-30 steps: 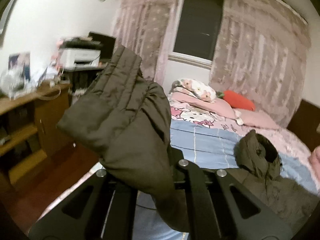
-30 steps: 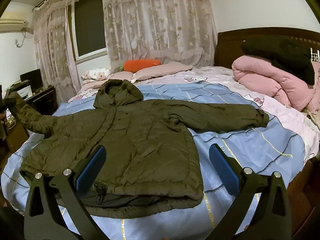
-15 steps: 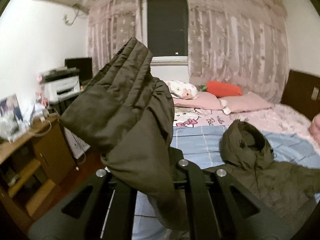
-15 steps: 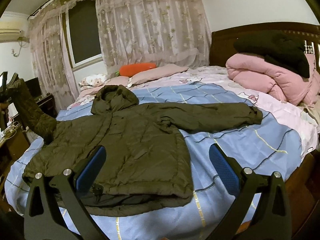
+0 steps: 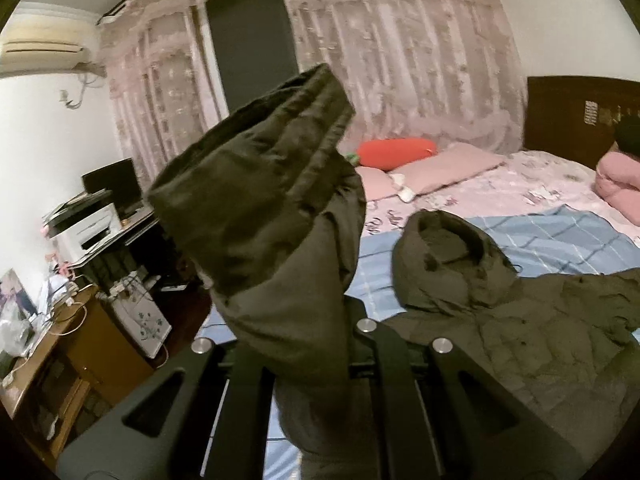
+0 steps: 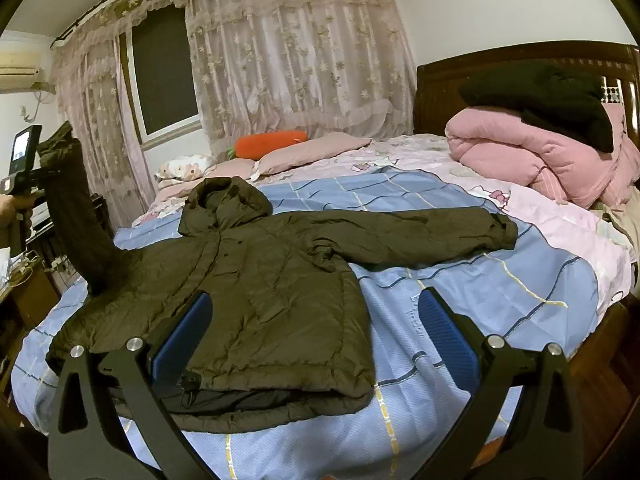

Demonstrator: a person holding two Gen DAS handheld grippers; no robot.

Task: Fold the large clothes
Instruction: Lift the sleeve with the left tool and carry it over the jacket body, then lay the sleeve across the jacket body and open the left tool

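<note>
- The olive jacket (image 6: 256, 292) lies flat on the bed (image 6: 500, 300), front up, hood (image 6: 228, 200) toward the pillows; its hem is near the bed's front edge.
- One sleeve (image 6: 420, 232) lies stretched to the right on the blue sheet, its cuff well short of the pink quilt (image 6: 540, 156) by the headboard.
- The other sleeve (image 5: 272, 216) is lifted off the left edge of the bed; the left tongs (image 5: 312, 360) are closed tight on it, and the cuff stands up above them.
- The right tongs (image 6: 314, 336) stand wide apart over the hem, with nothing between the blue pads (image 6: 448, 340).
- Open sheet remains to the right of the jacket and in front of it.
- I can read no writing or brand; the prints on the pink sheet are too small.
- Only the left wrist view shows the wooden tabletop (image 5: 52, 344) and a white printer (image 5: 92, 228) beside the bed; only the right wrist view shows the whole jacket and a hand (image 6: 6, 212) holding the left tool.
</note>
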